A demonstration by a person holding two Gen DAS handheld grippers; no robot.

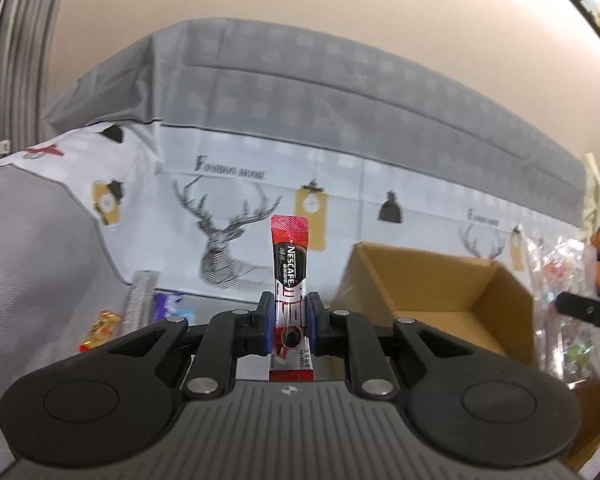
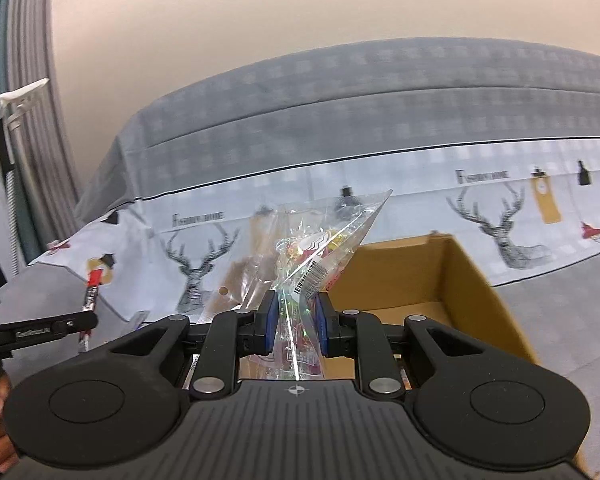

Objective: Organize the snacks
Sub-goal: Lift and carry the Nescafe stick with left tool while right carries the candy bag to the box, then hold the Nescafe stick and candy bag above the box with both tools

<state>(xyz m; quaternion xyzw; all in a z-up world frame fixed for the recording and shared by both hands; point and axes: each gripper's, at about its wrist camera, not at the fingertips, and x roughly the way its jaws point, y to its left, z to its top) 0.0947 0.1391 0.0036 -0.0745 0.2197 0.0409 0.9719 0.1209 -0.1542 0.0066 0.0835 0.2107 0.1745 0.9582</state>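
Plainly, both tools are loaded, and the cardboard box (image 1: 440, 288) serves as the landmark for everything else. The left gripper (image 1: 291, 316) is clenched on a Nescafe coffee stick (image 1: 289, 264), which is pinched near its lower part and stands upright, its long axis running straight up from between the blue pads. Seen from the left wrist, the open box lies to the right of the stick and slightly beyond it, so the stick would have to be carried rightward over the near wall before it could be dropped in. The right gripper (image 2: 297, 320) is closed on a clear bag of candies (image 2: 312, 256), gripped at a gathered lower part, with the rest of the bag fanning upward and its top corner leaning to the right. In the right wrist view the box (image 2: 440, 280) sits directly behind and to the right of the bag, and part of its interior is seen just beyond the fingers; the right hand is therefore judged to be the nearer of the two to the box. Left of the box, on the grey cloth, several loose snacks are left: a gold-wrapped sweet (image 1: 100, 328), a blue packet (image 1: 168, 306) and a silvery packet (image 1: 140, 298). The box appears empty where its floor can be seen. The sorting is judged to be at an early stage, with two items held clear of the box and none yet seen inside it.
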